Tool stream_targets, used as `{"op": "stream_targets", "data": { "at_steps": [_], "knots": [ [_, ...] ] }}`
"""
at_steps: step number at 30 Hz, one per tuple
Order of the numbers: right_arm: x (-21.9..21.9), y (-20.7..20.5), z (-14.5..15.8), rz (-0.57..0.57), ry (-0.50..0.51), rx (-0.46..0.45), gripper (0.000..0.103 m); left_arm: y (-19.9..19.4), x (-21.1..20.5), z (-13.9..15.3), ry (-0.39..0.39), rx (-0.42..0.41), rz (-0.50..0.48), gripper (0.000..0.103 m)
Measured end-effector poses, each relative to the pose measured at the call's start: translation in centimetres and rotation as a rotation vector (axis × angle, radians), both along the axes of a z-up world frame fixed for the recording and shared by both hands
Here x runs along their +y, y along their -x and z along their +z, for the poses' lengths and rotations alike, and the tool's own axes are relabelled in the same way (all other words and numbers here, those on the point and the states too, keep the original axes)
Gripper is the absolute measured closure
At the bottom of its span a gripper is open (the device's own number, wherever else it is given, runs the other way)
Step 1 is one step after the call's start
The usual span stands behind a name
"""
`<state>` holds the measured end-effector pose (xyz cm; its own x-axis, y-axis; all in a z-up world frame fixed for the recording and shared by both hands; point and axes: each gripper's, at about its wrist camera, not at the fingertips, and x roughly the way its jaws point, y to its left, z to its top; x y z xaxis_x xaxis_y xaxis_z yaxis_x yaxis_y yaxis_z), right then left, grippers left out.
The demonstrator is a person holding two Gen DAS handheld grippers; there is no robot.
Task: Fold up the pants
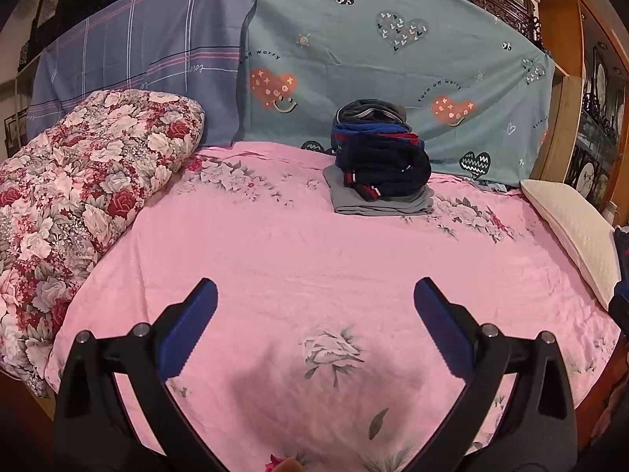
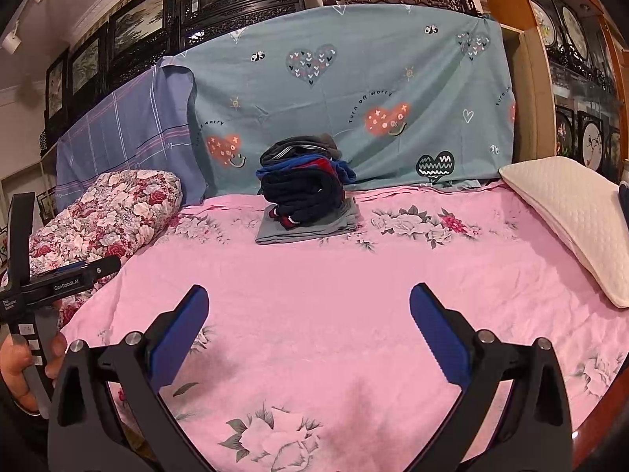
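A stack of folded pants (image 1: 379,159) (image 2: 306,192) sits at the far side of the pink floral bed sheet (image 1: 298,259) (image 2: 354,275): grey at the bottom, dark navy with red and white trim above, blue and dark grey on top. My left gripper (image 1: 314,291) is open over the near part of the bed, nothing between its blue pads. My right gripper (image 2: 308,299) is open too, empty, well short of the stack. The left tool's body (image 2: 59,279) and the hand holding it (image 2: 15,365) show at the left edge of the right wrist view.
A rolled floral quilt (image 1: 78,196) (image 2: 110,216) lies along the left side. A cream pillow (image 1: 578,236) (image 2: 574,220) lies at the right edge. Teal and blue-checked sheets (image 1: 373,59) (image 2: 334,98) hang behind the bed. Wooden shelving (image 2: 570,78) stands at right.
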<state>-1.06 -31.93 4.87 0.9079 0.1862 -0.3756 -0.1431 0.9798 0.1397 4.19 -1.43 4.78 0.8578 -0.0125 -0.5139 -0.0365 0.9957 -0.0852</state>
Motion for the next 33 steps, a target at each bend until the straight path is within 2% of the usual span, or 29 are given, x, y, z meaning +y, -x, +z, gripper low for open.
{"op": "stream_targets", "data": {
  "at_steps": [4, 7, 9, 13, 14, 16, 19, 21, 24, 27, 30, 33],
  "knots": [
    [-0.5, -1.9, 0.7, 0.073, -0.049, 0.037, 0.001, -1.3, 0.0, 0.3, -0.011, 0.024, -0.012, 0.002],
    [-1.8, -5.8, 3.0, 0.133, -0.112, 0.063, 0.001, -4.7, 0.6, 2.0, 0.019, 0.057, -0.021, 0.002],
    [-3.1, -10.3, 5.3, 0.17, -0.173, 0.079, 0.001, -8.4, 1.7, 3.9, 0.07, 0.062, 0.01, 0.002],
    [-4.2, -20.1, 8.8, 0.214, -0.206, 0.099, 0.001, -17.6, 3.9, 7.3, 0.139, 0.046, 0.11, 0.002],
    [-4.3, -22.9, 9.5, 0.229, -0.21, 0.12, 0.001, -20.3, 4.2, 8.1, 0.149, 0.038, 0.136, 0.002],
    [-4.6, -29.3, 10.2, 0.27, -0.308, 0.2, 0.001, -25.6, 4.4, 9.0, 0.177, 0.053, 0.15, 0.002],
    [-4.1, -37.0, 10.1, 0.293, -0.433, 0.307, 0.001, -30.9, 4.3, 8.5, 0.214, 0.114, 0.173, 0.002],
    [-3.3, -41.3, 9.9, 0.282, -0.491, 0.362, 0.001, -34.0, 4.8, 7.4, 0.295, 0.183, 0.194, 0.002],
    [-0.9, -47.7, 9.5, 0.274, -0.546, 0.44, 0.001, -36.7, 5.6, 6.7, 0.35, 0.238, 0.225, 0.002],
    [2.2, -53.3, 8.6, 0.258, -0.567, 0.511, 0.001, -39.1, 6.0, 6.7, 0.324, 0.269, 0.236, 0.002],
    [3.9, -58.0, 7.0, 0.22, -0.643, 0.539, 0.001, -40.3, 6.8, 6.5, 0.315, 0.281, 0.226, 0.002],
    [5.9, -62.0, 4.9, 0.171, -0.657, 0.583, 0.001, -41.1, 7.5, 5.6, 0.286, 0.305, 0.205, 0.002]
  ]
}}
